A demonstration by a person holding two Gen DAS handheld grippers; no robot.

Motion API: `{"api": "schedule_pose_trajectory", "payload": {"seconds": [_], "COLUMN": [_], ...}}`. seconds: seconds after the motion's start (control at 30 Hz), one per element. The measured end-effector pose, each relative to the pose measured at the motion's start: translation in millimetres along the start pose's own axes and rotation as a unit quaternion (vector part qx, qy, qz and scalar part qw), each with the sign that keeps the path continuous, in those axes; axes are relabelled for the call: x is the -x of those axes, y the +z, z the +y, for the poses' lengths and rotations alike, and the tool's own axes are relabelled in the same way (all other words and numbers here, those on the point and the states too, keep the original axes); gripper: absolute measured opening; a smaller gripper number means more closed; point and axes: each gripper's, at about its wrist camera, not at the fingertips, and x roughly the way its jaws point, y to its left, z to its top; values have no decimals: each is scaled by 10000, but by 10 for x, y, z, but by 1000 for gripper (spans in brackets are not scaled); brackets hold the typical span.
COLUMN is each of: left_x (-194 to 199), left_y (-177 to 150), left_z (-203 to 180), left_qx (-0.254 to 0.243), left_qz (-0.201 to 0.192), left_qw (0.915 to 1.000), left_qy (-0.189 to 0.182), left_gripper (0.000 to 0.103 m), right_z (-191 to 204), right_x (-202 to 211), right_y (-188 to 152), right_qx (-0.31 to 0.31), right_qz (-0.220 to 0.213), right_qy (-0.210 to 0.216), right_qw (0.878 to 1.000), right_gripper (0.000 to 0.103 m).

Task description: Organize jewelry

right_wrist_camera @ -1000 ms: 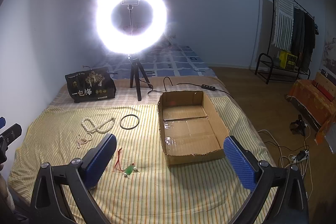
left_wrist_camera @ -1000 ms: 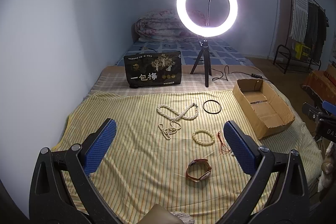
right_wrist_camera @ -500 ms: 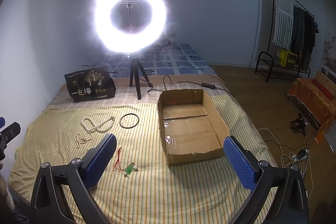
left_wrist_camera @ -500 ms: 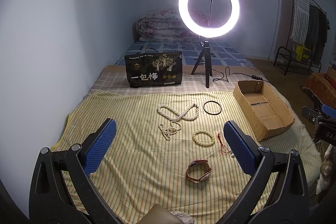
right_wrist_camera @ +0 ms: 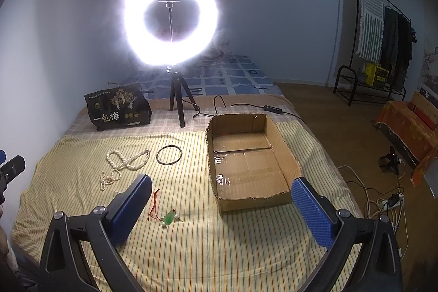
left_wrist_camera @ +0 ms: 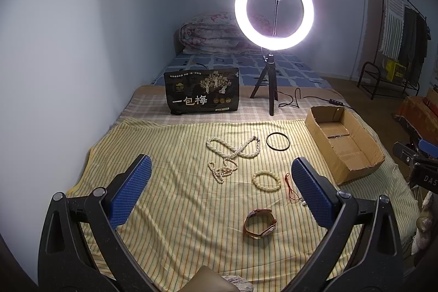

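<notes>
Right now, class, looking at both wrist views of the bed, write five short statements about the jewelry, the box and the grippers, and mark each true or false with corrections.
1. The cardboard box holds no jewelry. True.
2. The left gripper grips the watch. False: it is open, holding nothing.
3. The black ring lies on the striped cloth. True.
4. The pearl necklace lies inside the box. False: it is on the cloth.
5. The right gripper is open. True.

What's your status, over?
Left gripper and right gripper open, empty. Jewelry, including watch and pearl necklace, lies on bedspread. Cardboard box empty. Nothing in the way.
</notes>
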Motion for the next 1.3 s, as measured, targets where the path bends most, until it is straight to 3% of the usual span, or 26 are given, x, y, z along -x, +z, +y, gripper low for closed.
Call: {"api": "schedule_pose_trajectory", "payload": {"seconds": [0.87,1.07,1.2,1.3], "left_x": [-51,-99,-156,-224], "left_y": [-16,-48,-77,-110], "left_z": [25,53,90,129], "left_qx": [-22,-30,-53,-71], "left_qz": [58,160,252,360], "left_qw": [10000,9999,9996,9993], "left_qy": [38,48,89,120], "left_gripper": [103,103,103,103], "right_z": [48,120,231,302], "right_x": [-50,-117,-187,-304], "right_y": [-16,-58,-169,-290], "right_qx": [96,372,910,1319], "right_qz": [37,153,202,407], "right_qy": [146,315,431,757], "right_qw": [9998,9987,9947,9875], "right_gripper": [103,103,103,103]}}
